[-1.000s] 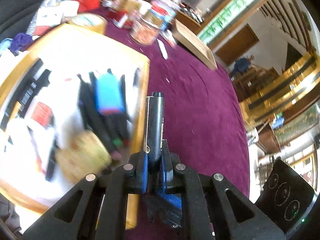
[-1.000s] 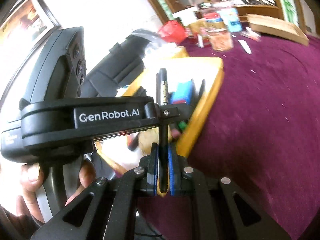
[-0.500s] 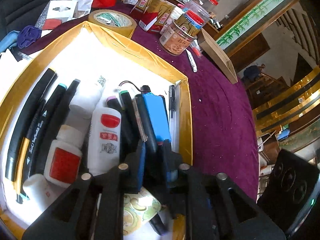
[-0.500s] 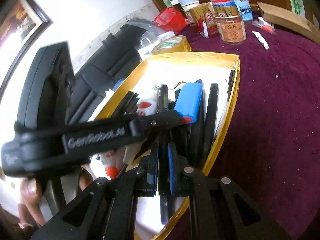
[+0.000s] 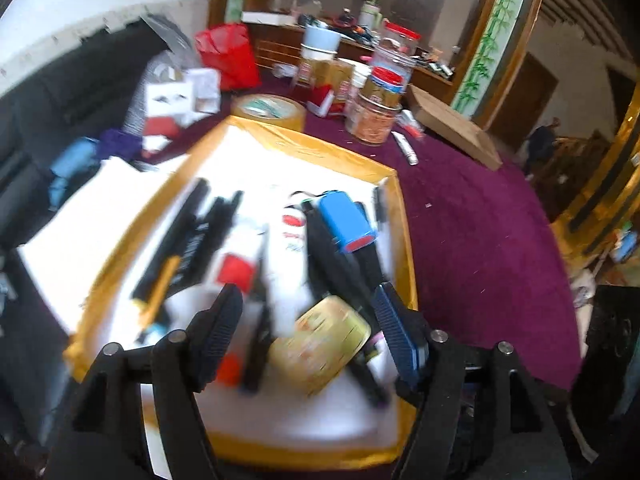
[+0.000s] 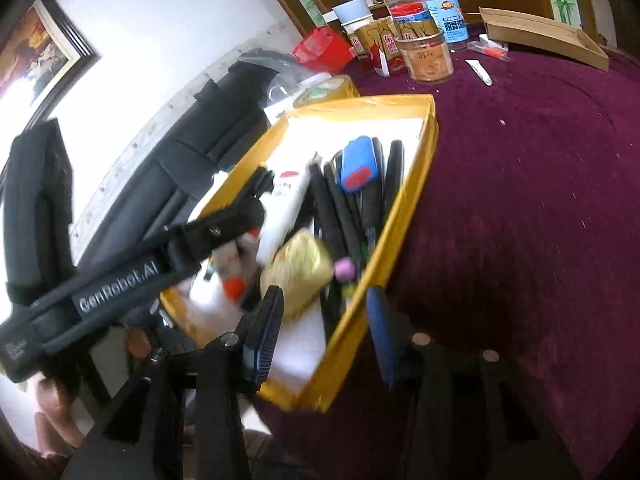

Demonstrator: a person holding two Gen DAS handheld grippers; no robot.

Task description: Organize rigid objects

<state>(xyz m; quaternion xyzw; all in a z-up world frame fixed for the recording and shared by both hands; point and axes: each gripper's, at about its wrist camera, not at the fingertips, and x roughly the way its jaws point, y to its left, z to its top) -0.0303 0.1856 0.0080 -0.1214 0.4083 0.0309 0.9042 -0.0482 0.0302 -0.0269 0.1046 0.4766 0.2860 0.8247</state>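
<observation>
Pens (image 5: 340, 264) lay packed in a gold-edged tray (image 5: 404, 240) on the purple bench (image 5: 480, 240), beside a blue battery (image 5: 346, 220) and white bottles (image 5: 286, 248). Both the left gripper (image 5: 306, 332) and right gripper (image 6: 324, 328) hovered above with jaws opening, nothing between them.

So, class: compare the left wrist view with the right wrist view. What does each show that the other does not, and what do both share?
Only the left wrist view shows the blue and purple items lying left of the tray and the stair hall at far right.

Only the right wrist view shows the framed picture on the wall, the left gripper from the side, and the hand holding it.

Both show the gold-rimmed tray of pens, the blue battery pack, the yellow tin, the tape roll, the jar, and empty fingers opening.
</observation>
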